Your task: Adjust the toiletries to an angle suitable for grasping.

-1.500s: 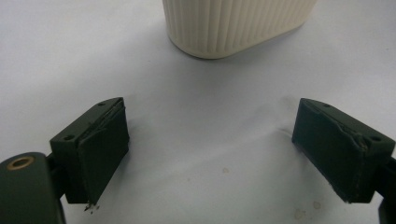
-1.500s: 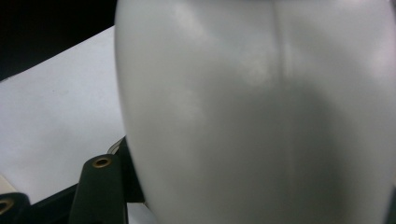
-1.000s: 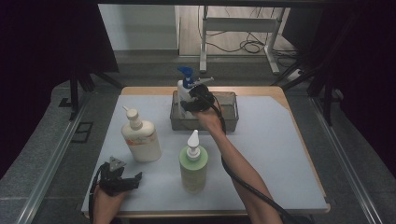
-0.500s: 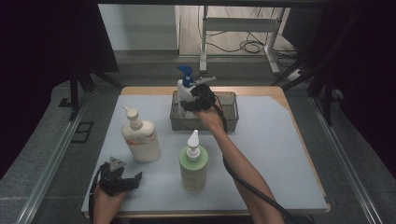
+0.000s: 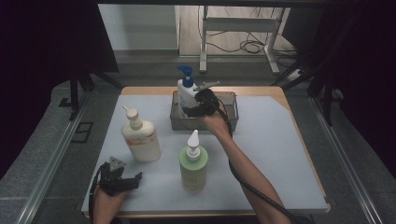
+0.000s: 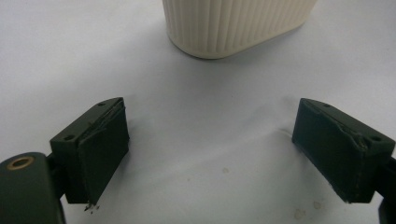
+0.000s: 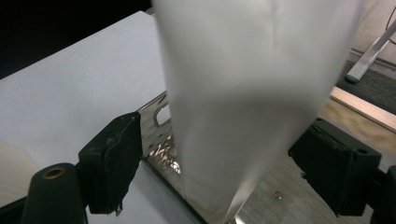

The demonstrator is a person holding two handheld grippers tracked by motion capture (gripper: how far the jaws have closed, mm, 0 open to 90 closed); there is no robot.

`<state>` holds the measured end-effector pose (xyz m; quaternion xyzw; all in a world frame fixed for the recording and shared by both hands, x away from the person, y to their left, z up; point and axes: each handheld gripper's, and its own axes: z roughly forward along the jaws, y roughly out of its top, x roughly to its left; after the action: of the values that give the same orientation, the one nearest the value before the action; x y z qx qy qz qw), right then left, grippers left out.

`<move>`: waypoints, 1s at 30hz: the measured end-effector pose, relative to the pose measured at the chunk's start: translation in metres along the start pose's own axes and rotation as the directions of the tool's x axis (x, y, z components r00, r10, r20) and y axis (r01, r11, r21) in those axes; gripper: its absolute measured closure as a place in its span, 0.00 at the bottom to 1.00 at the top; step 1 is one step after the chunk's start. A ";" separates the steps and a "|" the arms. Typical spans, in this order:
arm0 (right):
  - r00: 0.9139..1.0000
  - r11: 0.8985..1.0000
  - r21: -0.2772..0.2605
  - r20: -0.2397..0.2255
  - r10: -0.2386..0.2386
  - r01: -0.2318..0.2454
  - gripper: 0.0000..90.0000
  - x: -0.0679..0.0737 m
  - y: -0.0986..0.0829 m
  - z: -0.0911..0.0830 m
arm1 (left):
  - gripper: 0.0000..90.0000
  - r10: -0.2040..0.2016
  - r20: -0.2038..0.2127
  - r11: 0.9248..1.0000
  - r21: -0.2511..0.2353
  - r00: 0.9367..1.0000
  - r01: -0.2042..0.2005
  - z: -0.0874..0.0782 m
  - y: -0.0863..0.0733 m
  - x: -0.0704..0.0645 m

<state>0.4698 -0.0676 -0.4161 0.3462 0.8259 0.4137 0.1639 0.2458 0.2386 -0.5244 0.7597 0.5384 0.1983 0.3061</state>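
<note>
The white bottle (image 7: 247, 107) is blurred and cut off above the tray (image 7: 161, 116); the cream bottle (image 6: 236, 25) shows its base alone.

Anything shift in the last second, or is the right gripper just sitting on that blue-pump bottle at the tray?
Nothing visibly changed. The right gripper stays at the blue-pump bottle over the metal tray, jaws either side of it. The left gripper still rests open near the table's front edge. The cream bottle and green bottle have not moved.

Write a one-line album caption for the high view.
Right tongs at a blue-pump white bottle in a metal tray; left tongs rest open near two bottles.
</note>
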 end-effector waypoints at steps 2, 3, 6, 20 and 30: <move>1.000 1.000 0.017 -0.002 -0.011 0.011 0.19 0.001 -0.002 -0.002 | 0.12 0.002 0.000 1.000 0.002 1.000 -0.002 0.000 0.000 0.000; 1.000 0.999 0.027 -0.002 -0.021 0.021 0.19 0.002 -0.003 -0.003 | 0.12 0.002 0.000 1.000 0.002 1.000 -0.002 0.000 0.000 0.000; 1.000 0.999 0.035 -0.018 -0.020 0.021 0.19 0.002 -0.009 -0.006 | 0.12 0.002 -0.001 1.000 0.002 1.000 -0.002 0.000 0.000 0.000; 0.999 0.998 0.066 -0.036 -0.001 0.003 0.68 -0.007 -0.028 -0.017 | 0.12 0.003 -0.001 1.000 0.002 1.000 -0.003 0.000 0.000 0.000; 1.000 0.998 0.069 -0.018 0.010 -0.009 0.91 -0.014 -0.032 -0.019 | 0.12 0.000 0.001 1.000 0.000 1.000 0.000 0.000 0.000 0.000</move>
<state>0.4555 -0.1020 -0.4308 0.3515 0.8395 0.3890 0.1423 0.2457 0.2386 -0.5244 0.7597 0.5383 0.1980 0.3062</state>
